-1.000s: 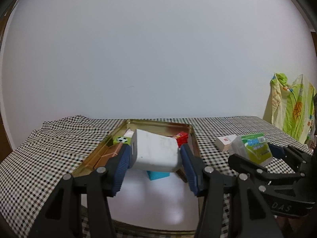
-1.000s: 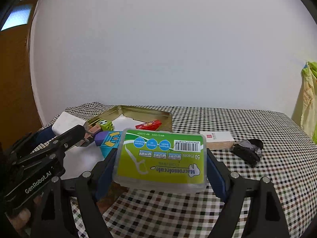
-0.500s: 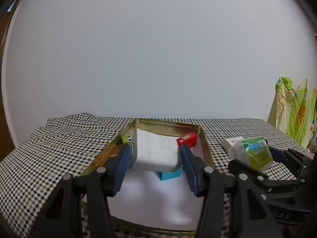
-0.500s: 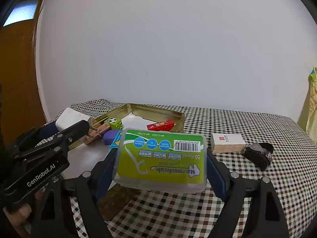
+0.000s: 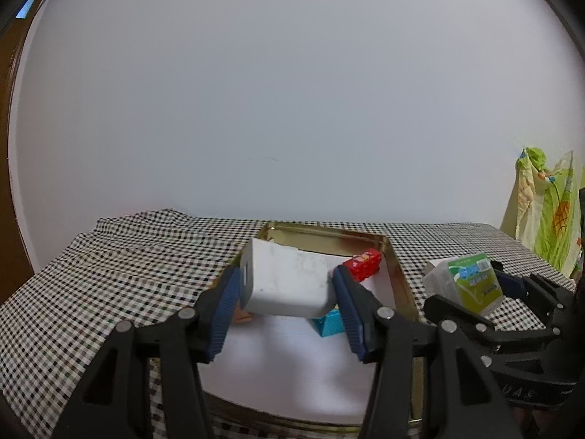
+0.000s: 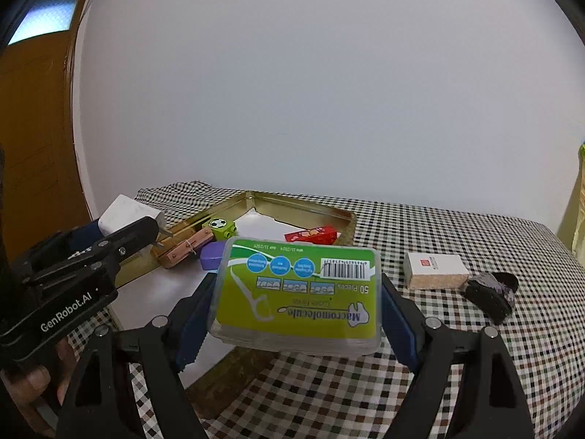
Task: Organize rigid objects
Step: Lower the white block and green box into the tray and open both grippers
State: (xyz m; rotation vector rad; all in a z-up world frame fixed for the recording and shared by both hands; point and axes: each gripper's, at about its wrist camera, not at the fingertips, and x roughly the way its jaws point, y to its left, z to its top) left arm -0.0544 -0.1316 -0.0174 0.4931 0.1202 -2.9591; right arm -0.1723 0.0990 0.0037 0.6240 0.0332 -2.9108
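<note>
My left gripper (image 5: 287, 292) is shut on a white charger block (image 5: 285, 281) and holds it above the near half of the gold tray (image 5: 396, 281). My right gripper (image 6: 296, 314) is shut on a clear box with a green floss-pick label (image 6: 298, 289), held above the tablecloth beside the tray's right rim (image 6: 349, 219). That box also shows in the left wrist view (image 5: 471, 285). The charger and left gripper show at the left of the right wrist view (image 6: 128, 216).
In the tray lie a red block (image 5: 363, 267), a blue block (image 5: 327, 323), a green soccer cube (image 6: 218, 227), a purple block (image 6: 211, 259) and a wooden piece (image 6: 184, 248). A white and tan box (image 6: 435, 270) and a black object (image 6: 490, 294) lie on the checked cloth.
Both grippers have drifted left and risen slightly with their loads; the tray and table objects have shifted right in both views. Neither grip has changed.
</note>
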